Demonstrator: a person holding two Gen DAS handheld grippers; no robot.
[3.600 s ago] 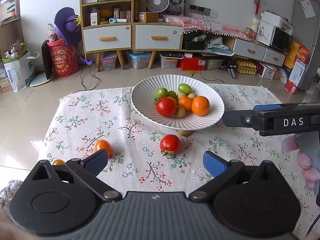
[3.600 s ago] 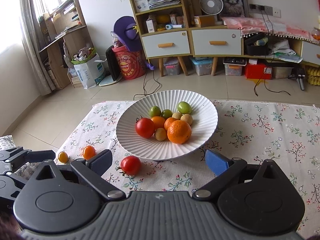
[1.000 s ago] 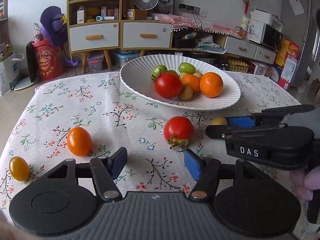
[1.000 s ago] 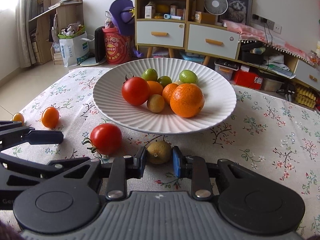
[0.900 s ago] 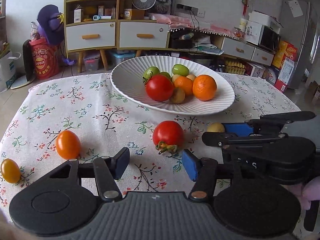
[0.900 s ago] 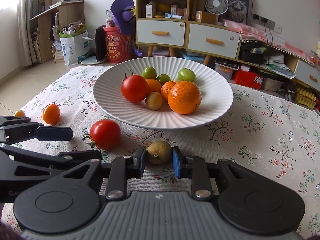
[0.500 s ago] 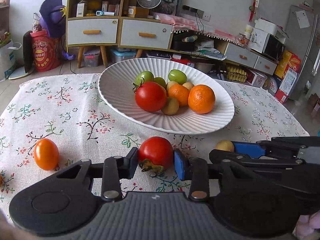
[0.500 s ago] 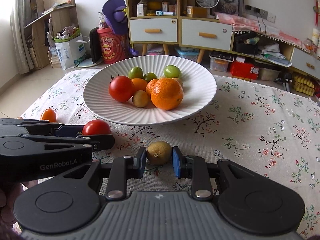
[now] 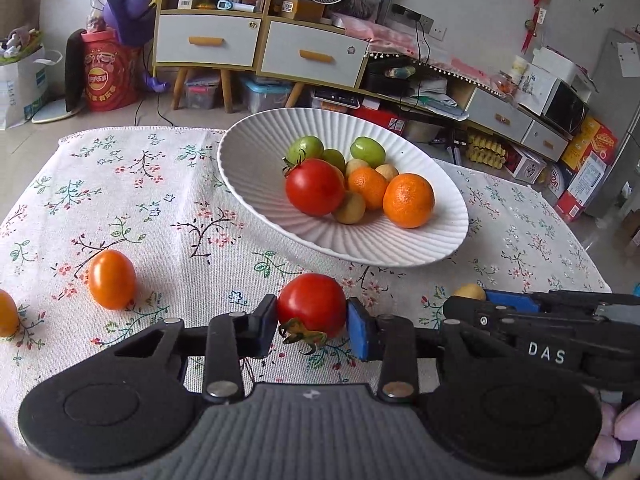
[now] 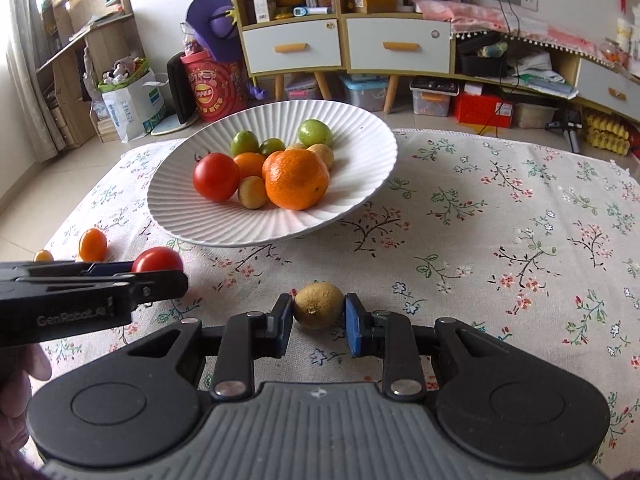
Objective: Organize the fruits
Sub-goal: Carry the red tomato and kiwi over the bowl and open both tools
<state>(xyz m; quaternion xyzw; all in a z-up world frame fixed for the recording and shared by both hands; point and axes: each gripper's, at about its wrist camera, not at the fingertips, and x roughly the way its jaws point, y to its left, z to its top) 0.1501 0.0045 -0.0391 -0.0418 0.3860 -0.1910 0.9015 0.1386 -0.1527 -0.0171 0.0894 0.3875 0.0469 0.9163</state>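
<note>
Nearest to me, the left gripper (image 9: 312, 326) is squeezed shut on a round red tomato with a green stem (image 9: 311, 305), one blue pad on each side of it. I cannot tell if the tomato is off the flowery white tablecloth (image 9: 160, 200) or sitting on it. Just to the right, the right gripper (image 10: 319, 322) is closed on a small brownish-yellow round fruit (image 10: 319, 311), and its pads touch both sides. In the left camera view that little fruit is mostly hidden behind the black arm of the right gripper; only its top pokes out.

To the left on the cloth lies an orange oval tomato (image 9: 111, 279). Beside it, at the picture's edge, is a smaller orange-yellow tomato (image 9: 7, 313), cut off so only part shows.

Farther back sits the wide white ribbed bowl (image 9: 260, 168). In it are a big red tomato (image 9: 315, 187), a bumpy orange (image 9: 408, 200) and a smaller orange (image 9: 367, 186), with a little yellow-brown fruit (image 9: 349, 213) in front. Behind them are green round fruits (image 9: 367, 149), partly hidden, so I cannot count them well.

Far off, against the wall, stands a wooden cabinet with white drawers (image 9: 208, 40).
</note>
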